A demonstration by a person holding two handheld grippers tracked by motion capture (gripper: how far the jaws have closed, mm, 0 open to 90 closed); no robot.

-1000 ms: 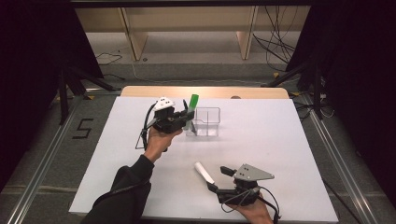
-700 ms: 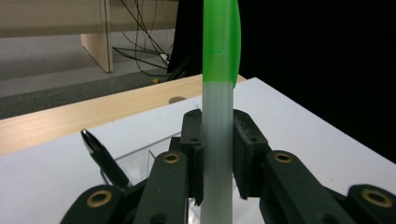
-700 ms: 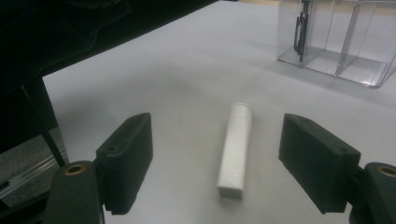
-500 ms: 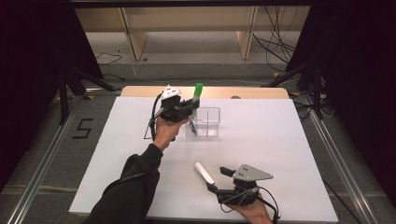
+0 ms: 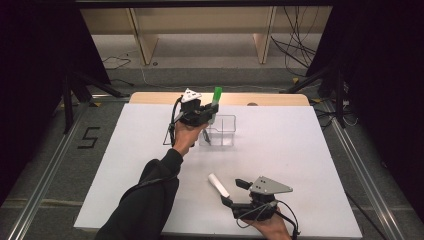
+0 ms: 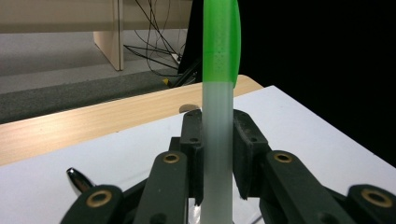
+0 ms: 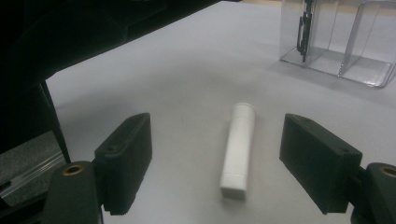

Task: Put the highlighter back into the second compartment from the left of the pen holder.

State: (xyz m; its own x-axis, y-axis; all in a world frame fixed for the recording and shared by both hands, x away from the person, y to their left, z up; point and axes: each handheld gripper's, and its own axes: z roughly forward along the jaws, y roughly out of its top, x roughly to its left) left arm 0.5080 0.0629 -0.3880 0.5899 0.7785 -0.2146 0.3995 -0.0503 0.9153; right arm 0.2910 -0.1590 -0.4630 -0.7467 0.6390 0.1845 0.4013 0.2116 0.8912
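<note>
1. A white tabletop (image 5: 310, 165) stands in a dark-curtained room, with wooden shelving and cables beyond its far edge.
2. The left gripper (image 6: 217, 154) has its jaws closed on a green-capped pen (image 6: 218, 116), held upright so it can drop into the clear organiser (image 5: 222, 131) near the far edge.
3. Since a second ago the left hand has carried the pen closer to the organiser and tipped it more nearly vertical.
4. The right gripper (image 7: 217, 168) rests near the near edge, its jaws wide apart and empty, straddling a white tube (image 7: 238, 149) lying flat, apparently lined up to grasp it.
</note>
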